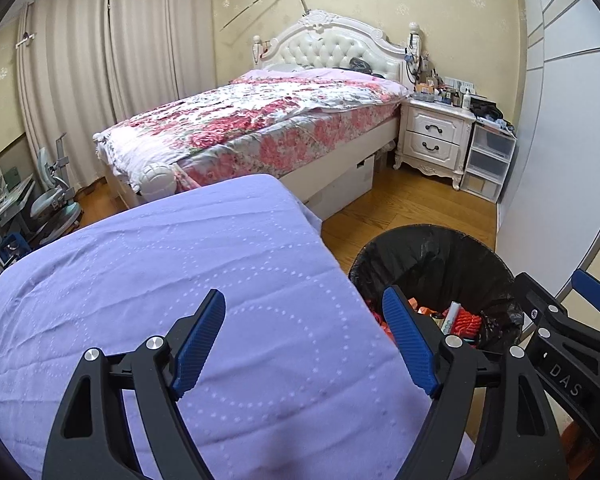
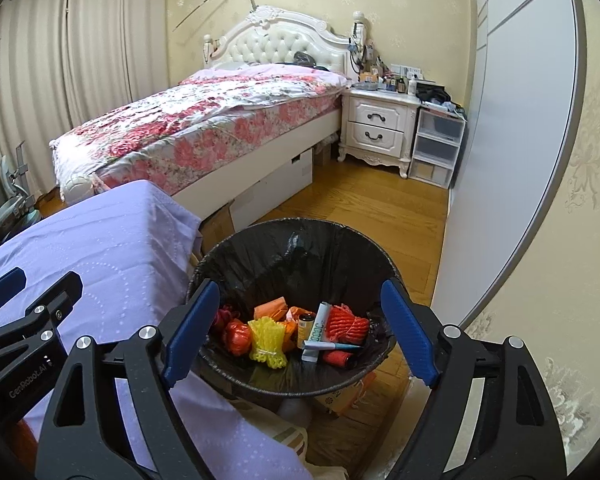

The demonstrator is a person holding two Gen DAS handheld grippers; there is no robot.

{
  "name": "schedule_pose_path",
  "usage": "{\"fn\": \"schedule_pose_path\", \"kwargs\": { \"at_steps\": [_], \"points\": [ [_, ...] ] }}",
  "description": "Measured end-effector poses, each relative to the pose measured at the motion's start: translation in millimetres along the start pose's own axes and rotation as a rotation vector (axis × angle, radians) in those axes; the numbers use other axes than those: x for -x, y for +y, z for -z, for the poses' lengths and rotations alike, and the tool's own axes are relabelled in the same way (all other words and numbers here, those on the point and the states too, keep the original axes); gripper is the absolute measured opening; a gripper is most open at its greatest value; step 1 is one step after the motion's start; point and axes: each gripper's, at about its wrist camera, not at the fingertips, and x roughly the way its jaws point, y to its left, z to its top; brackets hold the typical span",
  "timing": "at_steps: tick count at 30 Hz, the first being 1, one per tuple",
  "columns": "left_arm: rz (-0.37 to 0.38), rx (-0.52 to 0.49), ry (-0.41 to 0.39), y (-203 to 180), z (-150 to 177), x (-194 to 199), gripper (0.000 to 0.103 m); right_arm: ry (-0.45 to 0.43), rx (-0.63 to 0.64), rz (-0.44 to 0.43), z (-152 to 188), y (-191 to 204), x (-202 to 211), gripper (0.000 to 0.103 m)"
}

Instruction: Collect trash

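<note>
Left hand-held gripper (image 1: 304, 340): jaws spread wide, nothing between them, hovering over a lavender sheet (image 1: 160, 300) with a dotted ring pattern. I can't tell what the sheet covers.

Right hand-held gripper (image 2: 300, 326): jaws also wide apart and empty, sitting above the trash bin (image 2: 260, 240). In the right wrist view the left unit shows at the lower left edge, over the sheet.

The bin has a black liner and stands on the wood floor (image 2: 372, 208) just beside the sheet's edge. Trash is already lying in the bottom: a yellow mesh bundle (image 2: 266, 342), red mesh bundle (image 2: 346, 322), smaller red bundle (image 2: 236, 336), orange wrapper (image 2: 274, 308), a white tube (image 2: 318, 330) and a pen (image 2: 332, 346) lying across it. From the left wrist view I see only part of that pile past the right finger.

Beyond: bed (image 1: 260, 128) with a floral cover and white tufted headboard, white nightstand (image 1: 436, 136) beside it with clutter on top, clear plastic drawers (image 1: 488, 160) next to that, closed curtains (image 1: 100, 80) at left.
</note>
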Motion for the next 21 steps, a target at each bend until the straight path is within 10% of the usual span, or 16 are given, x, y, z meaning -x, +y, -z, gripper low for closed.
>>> {"fn": "schedule_pose_path", "kwargs": {
  "at_steps": [21],
  "points": [
    [-0.032, 0.071, -0.056, 33, 33, 62, 0.079, -0.071, 0.09, -0.066, 23, 30, 66, 0.083]
  ]
}}
